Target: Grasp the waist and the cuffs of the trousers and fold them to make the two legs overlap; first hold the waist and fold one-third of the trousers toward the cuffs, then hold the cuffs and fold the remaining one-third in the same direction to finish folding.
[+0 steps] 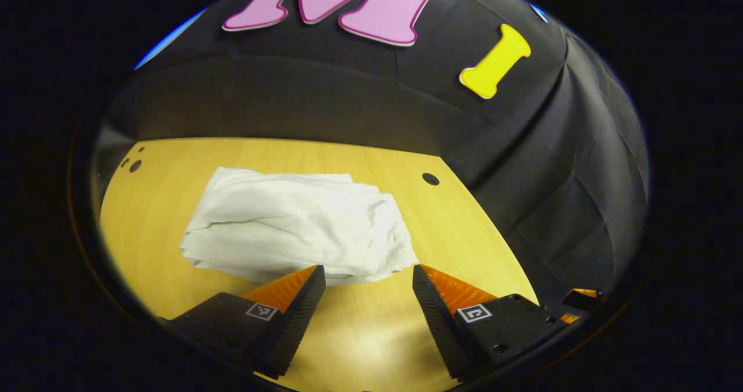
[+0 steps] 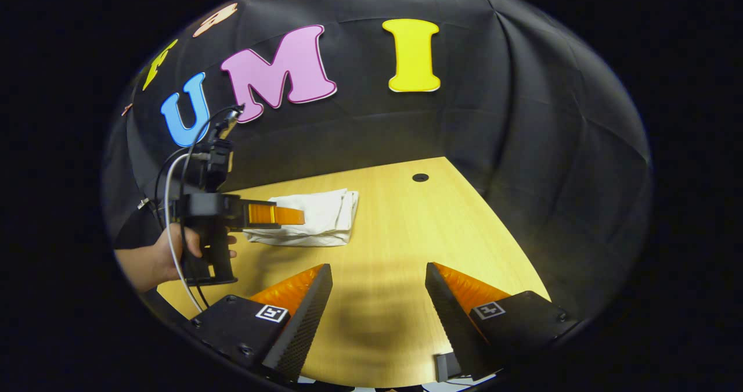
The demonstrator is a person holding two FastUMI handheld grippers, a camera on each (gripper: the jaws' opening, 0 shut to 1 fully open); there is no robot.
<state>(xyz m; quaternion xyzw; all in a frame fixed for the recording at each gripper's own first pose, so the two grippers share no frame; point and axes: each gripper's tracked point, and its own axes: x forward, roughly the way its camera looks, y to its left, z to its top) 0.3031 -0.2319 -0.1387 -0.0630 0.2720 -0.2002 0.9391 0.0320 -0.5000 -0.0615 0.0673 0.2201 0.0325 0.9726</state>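
White trousers (image 1: 296, 229) lie folded into a compact, wrinkled bundle on the wooden table (image 1: 453, 229). My left gripper (image 1: 367, 276) hovers open just in front of the bundle's near edge, nothing between its fingers. In the right gripper view the same trousers (image 2: 316, 218) rest farther off to the left. My right gripper (image 2: 377, 273) stands open above bare table, holding nothing. The left gripper (image 2: 293, 215), held by a hand (image 2: 154, 258), shows there at the left with its fingers reaching over the trousers.
The table has a round cable hole (image 1: 430, 179) near its far right corner and small holes (image 1: 134, 165) at the far left. Black cloth wall (image 2: 522, 148) stands close behind and to the right of the table (image 2: 406, 235).
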